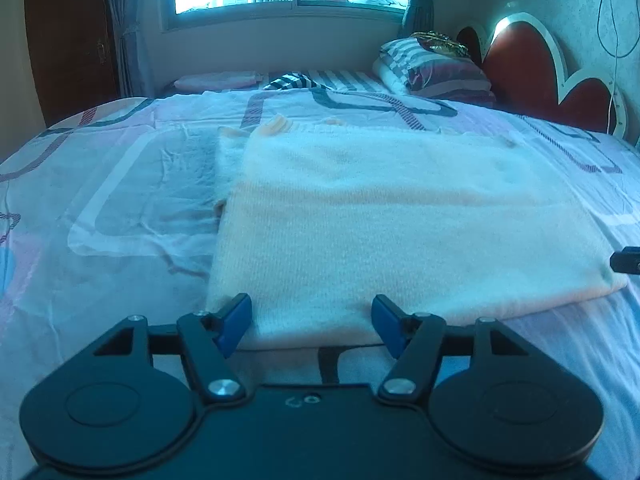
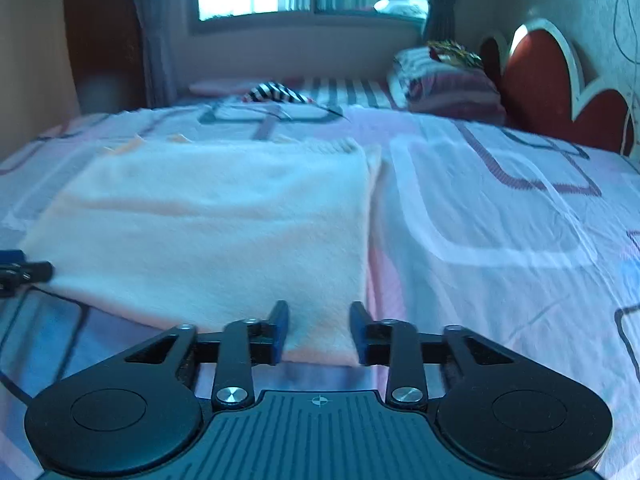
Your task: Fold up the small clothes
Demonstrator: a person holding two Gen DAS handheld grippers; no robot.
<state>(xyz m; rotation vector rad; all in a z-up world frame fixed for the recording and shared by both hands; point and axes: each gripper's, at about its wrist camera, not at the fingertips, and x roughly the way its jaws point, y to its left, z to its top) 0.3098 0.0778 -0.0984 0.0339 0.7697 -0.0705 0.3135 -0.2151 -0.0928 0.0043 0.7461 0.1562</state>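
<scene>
A pale peach knitted garment (image 1: 380,220) (image 2: 220,232) lies flat on the bed, folded into a rectangle. My left gripper (image 1: 311,312) is at the garment's near edge by its left corner. Its blue-padded jaws stand wide apart, with the flat cloth edge between them and not pinched. My right gripper (image 2: 319,320) is at the near right corner. Its jaws are narrower but still apart, and the corner lies loose between them. Each gripper's tip shows at the edge of the other's view: the right gripper (image 1: 626,260) and the left gripper (image 2: 20,268).
The bed sheet (image 1: 100,200) (image 2: 500,220) is patterned pink and white. At the far end lie striped pillows (image 1: 436,68) (image 2: 448,80), a black-and-white striped cloth (image 1: 292,80) and a pink folded piece (image 1: 216,80). A red heart-shaped headboard (image 1: 520,68) stands at the right.
</scene>
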